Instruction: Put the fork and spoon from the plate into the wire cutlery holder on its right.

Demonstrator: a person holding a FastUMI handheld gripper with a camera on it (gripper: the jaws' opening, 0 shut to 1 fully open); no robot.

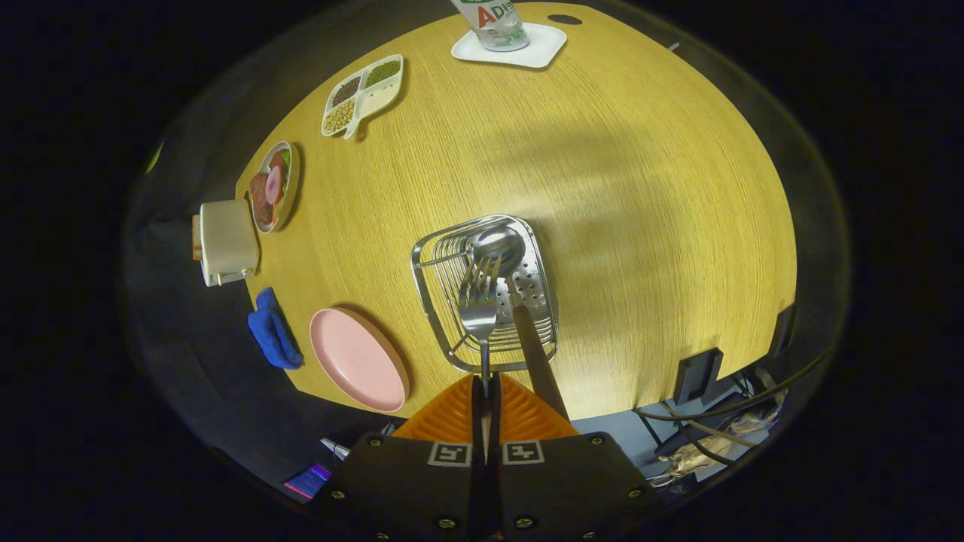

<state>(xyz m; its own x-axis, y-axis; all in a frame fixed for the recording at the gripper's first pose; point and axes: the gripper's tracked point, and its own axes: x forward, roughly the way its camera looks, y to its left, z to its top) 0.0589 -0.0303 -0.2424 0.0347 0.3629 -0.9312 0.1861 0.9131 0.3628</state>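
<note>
gripper [486, 410]: fingers pressed together on the fork's handle, holding it straight ahead along their own line.
fork [479, 301]: tines point away from the gripper, hanging over the wire cutlery holder [429, 301], long axis in line with the fingers.
spoon [503, 252]: already in the holder, bowl at its far end, dark handle running back beside the fork on the right.
plate [358, 357]: pink, bare, just left of the holder on the bench [640, 188].
next, i'd guess: lower and let go, straight down.
writing: the far bottle [493, 21] carries red and green letters, cut off, not readable.
</note>
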